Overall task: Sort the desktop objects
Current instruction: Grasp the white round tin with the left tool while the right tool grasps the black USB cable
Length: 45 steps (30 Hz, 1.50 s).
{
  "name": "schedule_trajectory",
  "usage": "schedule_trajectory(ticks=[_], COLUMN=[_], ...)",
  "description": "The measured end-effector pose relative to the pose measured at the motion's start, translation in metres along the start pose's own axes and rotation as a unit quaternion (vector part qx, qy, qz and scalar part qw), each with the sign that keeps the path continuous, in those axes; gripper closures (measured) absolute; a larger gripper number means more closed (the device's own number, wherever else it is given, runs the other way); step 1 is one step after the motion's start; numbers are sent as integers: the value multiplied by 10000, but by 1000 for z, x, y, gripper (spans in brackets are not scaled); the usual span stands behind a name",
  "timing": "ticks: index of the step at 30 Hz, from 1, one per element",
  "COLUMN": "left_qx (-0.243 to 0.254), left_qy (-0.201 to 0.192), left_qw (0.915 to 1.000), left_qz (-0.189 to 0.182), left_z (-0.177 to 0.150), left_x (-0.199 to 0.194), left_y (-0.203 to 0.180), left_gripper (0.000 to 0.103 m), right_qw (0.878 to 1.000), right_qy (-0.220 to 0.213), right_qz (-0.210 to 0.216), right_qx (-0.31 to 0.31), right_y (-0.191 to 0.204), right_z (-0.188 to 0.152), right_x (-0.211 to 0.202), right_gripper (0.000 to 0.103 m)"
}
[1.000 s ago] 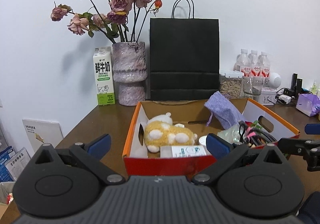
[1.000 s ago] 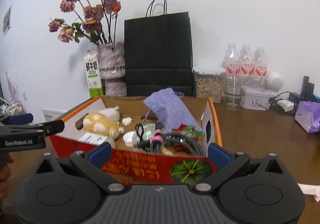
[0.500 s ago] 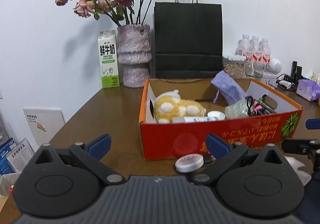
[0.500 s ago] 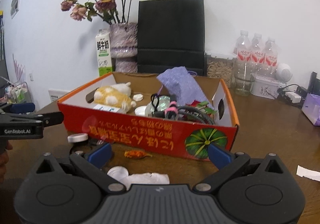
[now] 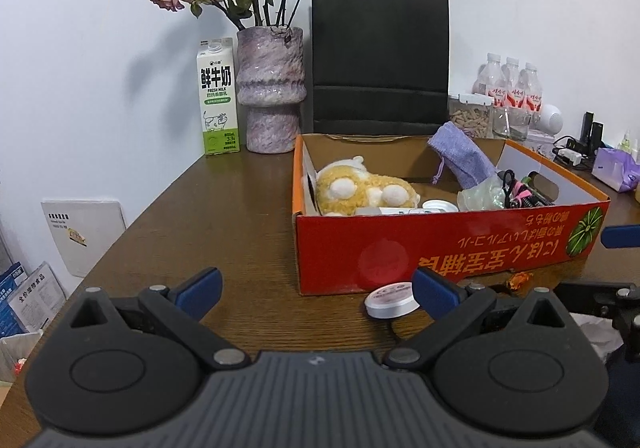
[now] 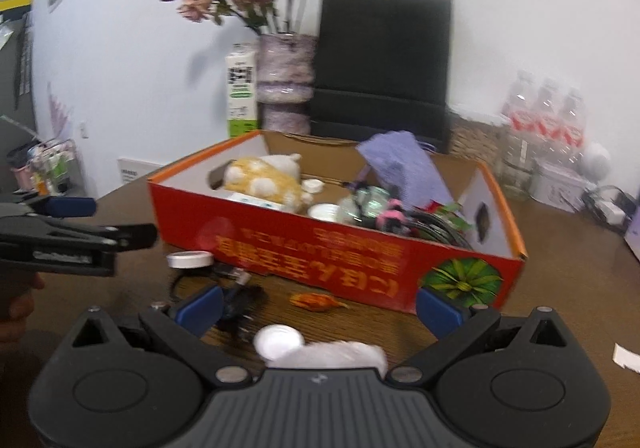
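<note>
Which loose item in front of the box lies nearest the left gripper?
The round white tin, beside the left gripper's right fingertip; the orange candy lies farther right.

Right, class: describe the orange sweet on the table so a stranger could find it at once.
Start at the red box in the middle of the table. On the bare wood before its front wall lie a round white tin, a dark cable and the sweet. It alone is orange, a small wrapped piece with twisted ends.
</note>
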<state>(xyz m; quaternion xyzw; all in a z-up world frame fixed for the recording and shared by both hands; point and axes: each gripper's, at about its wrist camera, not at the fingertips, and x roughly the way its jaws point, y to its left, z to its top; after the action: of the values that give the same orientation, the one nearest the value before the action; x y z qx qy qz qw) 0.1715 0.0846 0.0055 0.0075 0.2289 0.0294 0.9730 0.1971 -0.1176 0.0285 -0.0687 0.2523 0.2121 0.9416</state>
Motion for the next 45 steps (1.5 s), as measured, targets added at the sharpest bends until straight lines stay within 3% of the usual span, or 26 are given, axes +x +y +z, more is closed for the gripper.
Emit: schedule_trajectory(ticks=[8,10,17,19,28,42,45], left_qx=[-107,-111,-81,-54,-3,-67,-64], left_qy=[68,96,146,148,161,548,608], left_qw=[9999,9999,9999,9999,9998,9976,9974], left_qz=[69,89,6,-13,-135,-426,-391], left_z=[0,0,-2,-3,-4,1,3], left_x=[4,5,6,6,8,33,40], left_y=[19,23,26,24,19,-17,-25], left_gripper=[0,0,0,0,0,0,5], right_qw=[9973,9958,9923,9908,9932,9975,9977], right_qy=[402,566,904,1003,722,270,237], right_qz=[245,319,476,559,807,648,619], right_qx=[-560,-638,-702,-713,-419,81,105], right_y=[31,36,43,43,32,-4,-10], right_z=[12,12,13,11,11,13,11], right_x=[27,36,55,59,49,26,23], right_gripper=[16,27,48,66,67,66,66])
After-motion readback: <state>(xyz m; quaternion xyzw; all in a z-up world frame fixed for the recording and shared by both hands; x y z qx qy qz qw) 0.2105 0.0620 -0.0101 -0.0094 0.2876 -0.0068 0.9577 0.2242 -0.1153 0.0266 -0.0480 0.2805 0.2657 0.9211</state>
